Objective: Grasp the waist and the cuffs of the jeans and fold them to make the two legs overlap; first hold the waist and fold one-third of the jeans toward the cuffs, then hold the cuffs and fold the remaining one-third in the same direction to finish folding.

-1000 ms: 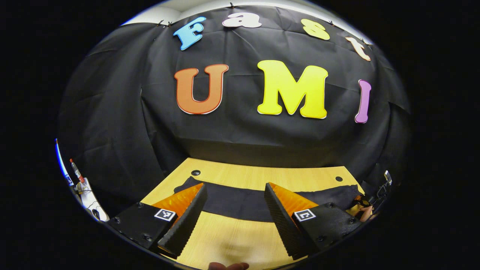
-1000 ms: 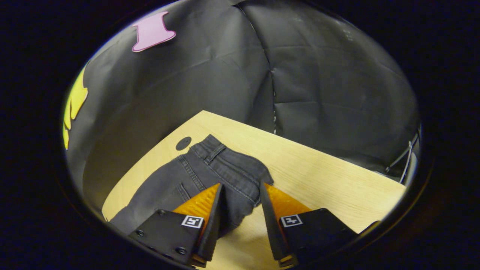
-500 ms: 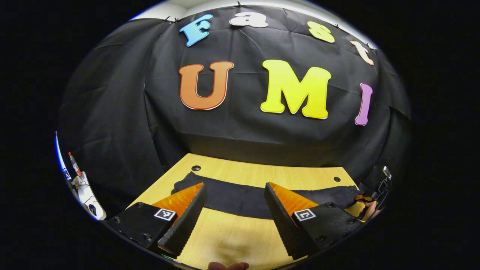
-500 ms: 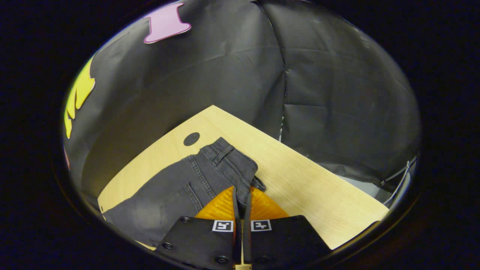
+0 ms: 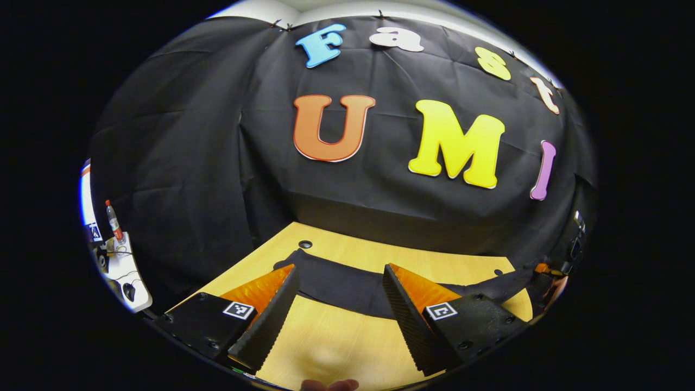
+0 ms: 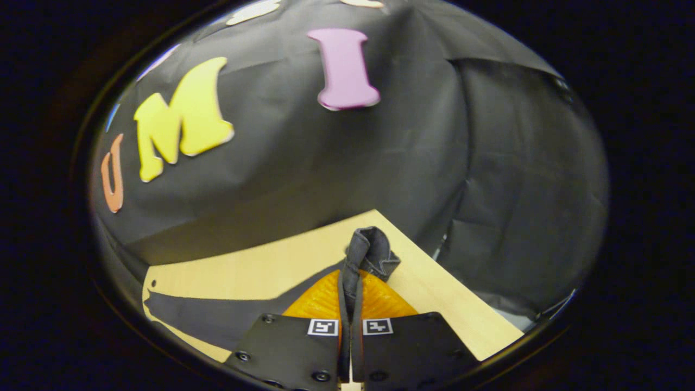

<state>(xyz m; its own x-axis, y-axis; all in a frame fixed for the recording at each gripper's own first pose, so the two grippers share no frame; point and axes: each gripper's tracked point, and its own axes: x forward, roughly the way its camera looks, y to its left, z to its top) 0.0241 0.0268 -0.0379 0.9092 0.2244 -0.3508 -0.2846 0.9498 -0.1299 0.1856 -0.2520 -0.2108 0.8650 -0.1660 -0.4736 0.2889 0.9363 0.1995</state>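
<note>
Lifted since half a second ago, the right gripper (image 6: 347, 304) keeps its fingers clamped on the jeans (image 6: 369, 252) waist, raising it off the tabletop (image 6: 271, 266). Beyond the left gripper (image 5: 339, 309), fingers wide apart, the legs lie flat.

Bare table (image 5: 336, 347) lies open between the left gripper (image 5: 341, 320) and the jeans (image 5: 347, 285), which stretch flat across its path. Behind them the booth wall (image 5: 347, 212) closes off the table's far edge.
</note>
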